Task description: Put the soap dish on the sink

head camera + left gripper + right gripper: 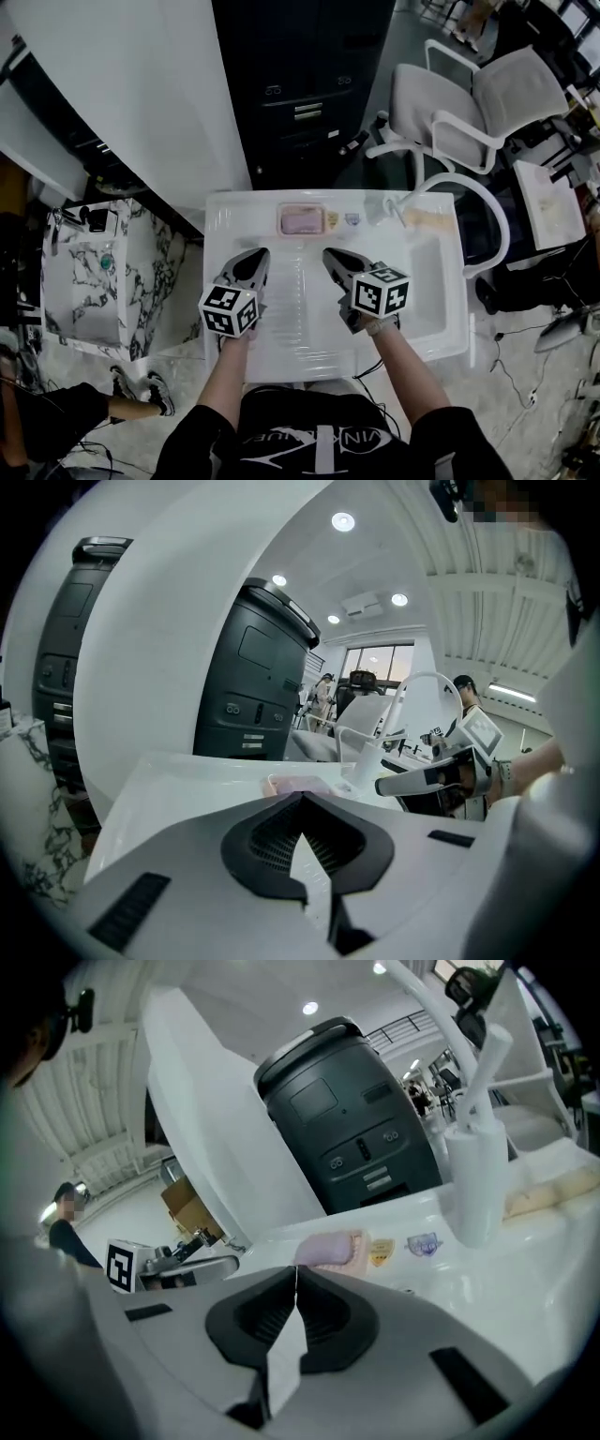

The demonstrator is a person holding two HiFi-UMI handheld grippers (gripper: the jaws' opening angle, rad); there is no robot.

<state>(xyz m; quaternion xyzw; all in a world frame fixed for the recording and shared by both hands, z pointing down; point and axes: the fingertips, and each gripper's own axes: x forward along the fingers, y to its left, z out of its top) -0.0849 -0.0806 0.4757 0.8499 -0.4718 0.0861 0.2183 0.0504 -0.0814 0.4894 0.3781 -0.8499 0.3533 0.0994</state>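
Two bare forearms reach out from six o'clock over a glossy white moulded sink. Each hand carries a smooth grey gripper with a black-and-white marker cube on its back. The left gripper points toward one o'clock and the right gripper toward eleven, so the noses angle toward each other and tilt slightly downward. Both hang above the ribbed washboard panel without touching it. Each gripper's dark ridged pads are pressed together at the tips with nothing between them.

At twelve o'clock, past the two noses, the soap dish sits flat on the sink's back ledge. It is a pale pink rounded rectangle with a soft mauve bar inside. Just beside it toward one o'clock are two small stickers, then the white faucet with its curved spout, then a beige cloth-like lump. A deeper smooth basin lies at three o'clock.

Open room lies between the noses and the ledge. A marbled cabinet stands off the sink's edge at nine o'clock. Beyond the back rim a dark cabinet rises at twelve, and a grey padded chair stands at one to two o'clock.
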